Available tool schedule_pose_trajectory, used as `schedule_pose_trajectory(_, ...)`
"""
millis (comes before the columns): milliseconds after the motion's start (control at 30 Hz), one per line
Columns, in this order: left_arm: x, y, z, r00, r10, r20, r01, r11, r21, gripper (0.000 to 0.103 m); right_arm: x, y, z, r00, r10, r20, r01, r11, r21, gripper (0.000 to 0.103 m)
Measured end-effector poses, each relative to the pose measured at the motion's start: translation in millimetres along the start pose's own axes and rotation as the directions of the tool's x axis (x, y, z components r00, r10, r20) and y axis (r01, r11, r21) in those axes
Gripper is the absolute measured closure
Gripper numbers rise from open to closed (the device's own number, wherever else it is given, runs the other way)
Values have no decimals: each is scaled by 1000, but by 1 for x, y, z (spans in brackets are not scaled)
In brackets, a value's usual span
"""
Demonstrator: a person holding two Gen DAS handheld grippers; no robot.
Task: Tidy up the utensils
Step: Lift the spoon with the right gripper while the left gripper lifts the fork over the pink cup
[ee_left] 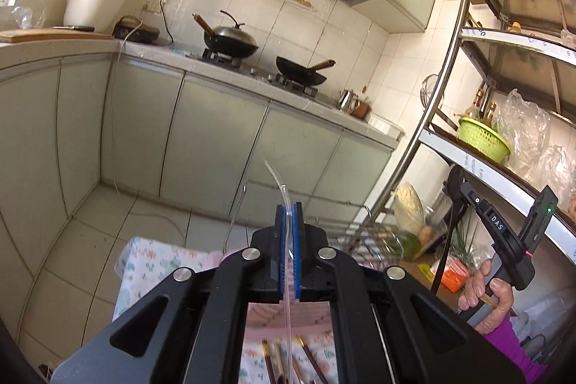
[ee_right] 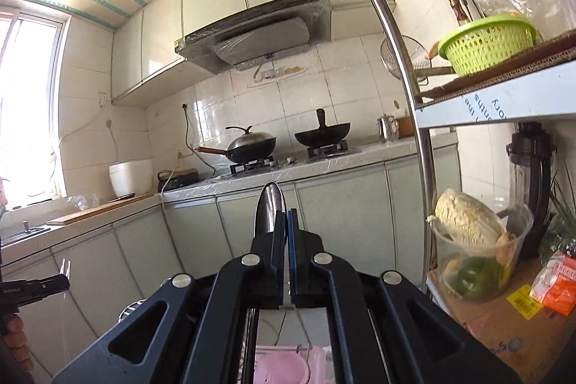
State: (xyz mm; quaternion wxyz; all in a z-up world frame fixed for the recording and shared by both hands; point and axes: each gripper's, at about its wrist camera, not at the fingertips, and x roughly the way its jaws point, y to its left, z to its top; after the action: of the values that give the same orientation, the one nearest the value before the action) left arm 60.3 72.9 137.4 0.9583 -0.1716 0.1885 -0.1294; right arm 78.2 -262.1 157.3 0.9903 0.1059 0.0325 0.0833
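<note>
Pinching a clear plastic piece point(ee_left: 284, 204) between its blue pads, the left gripper point(ee_left: 288, 218) had its fingers drawn almost fully together, with only the thin transparent strip between them. The strip curved up past the fingertips and ran back down between the linkage arms; what kind of utensil it was could not be made out. Below the fingers, at the bottom edge of the left wrist view, several brown chopsticks point(ee_left: 284, 362) lay on a patterned cloth point(ee_left: 151, 261), cut off by the frame.

The right gripper point(ee_right: 287, 222) had its fingers shut just as tightly on a metal spoon point(ee_right: 270, 207). The shiny bowl of the spoon stood up above the fingertips, slightly left of them, while the handle was hidden behind the fingers. In the left wrist view the same gripper appeared at the right, held by a hand point(ee_left: 486, 290) in a purple sleeve point(ee_left: 511, 351), with the spoon seen dark and edge-on beside a steel shelf rack point(ee_left: 442, 89).

Behind both grippers, well apart from them, the kitchen desk point(ee_right: 324, 164) carried a lidded wok point(ee_right: 252, 143) and an open wok point(ee_right: 322, 132) on the stove. Something pink point(ee_right: 284, 366) showed under the right gripper, mostly blocked by the linkage.
</note>
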Motion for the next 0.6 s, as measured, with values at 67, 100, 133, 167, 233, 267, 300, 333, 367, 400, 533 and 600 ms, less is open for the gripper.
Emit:
schedule_pose_trajectory(67,9,0,8,1000,12,28,-12,1000,6,101,10,4,2,999,-30,36,31,999,-38,102)
schedule_pose_trajectory(100,14,1,11,999,17,43,-17,1000,6,101,15,4,3,998,-43,50,45,998,-54,102)
schedule_pose_trajectory(133,18,2,15,998,19,59,-19,1000,4,101,20,5,4,997,-53,62,58,996,-67,102)
schedule_pose_trajectory(167,22,3,19,997,19,77,-19,1000,2,101,27,5,4,996,-62,72,67,995,-78,102)
schedule_pose_trajectory(233,31,5,27,993,27,115,-27,1000,1,101,37,6,3,994,-68,89,76,993,-91,102)
schedule_pose_trajectory(267,35,5,30,991,32,132,-32,999,1,101,43,6,1,993,-72,98,82,992,-95,101)
schedule_pose_trajectory(300,41,6,33,988,34,149,-35,999,4,101,48,5,-1,992,-76,104,86,991,-98,102)
schedule_pose_trajectory(333,45,5,35,985,36,168,-38,999,11,101,52,5,-4,991,-80,109,91,991,-100,102)
schedule_pose_trajectory(367,50,4,35,982,41,187,-46,999,21,101,56,5,-8,990,-84,114,96,990,-101,102)
schedule_pose_trajectory(400,54,3,36,978,45,202,-53,998,33,101,59,4,-12,989,-89,117,101,990,-103,102)
schedule_pose_trajectory(533,69,0,32,957,73,279,-104,990,97,101,68,0,-28,989,-96,109,107,989,-101,102)
schedule_pose_trajectory(600,77,-3,26,946,93,311,-140,981,132,101,71,-2,-36,990,-98,97,108,988,-106,102)
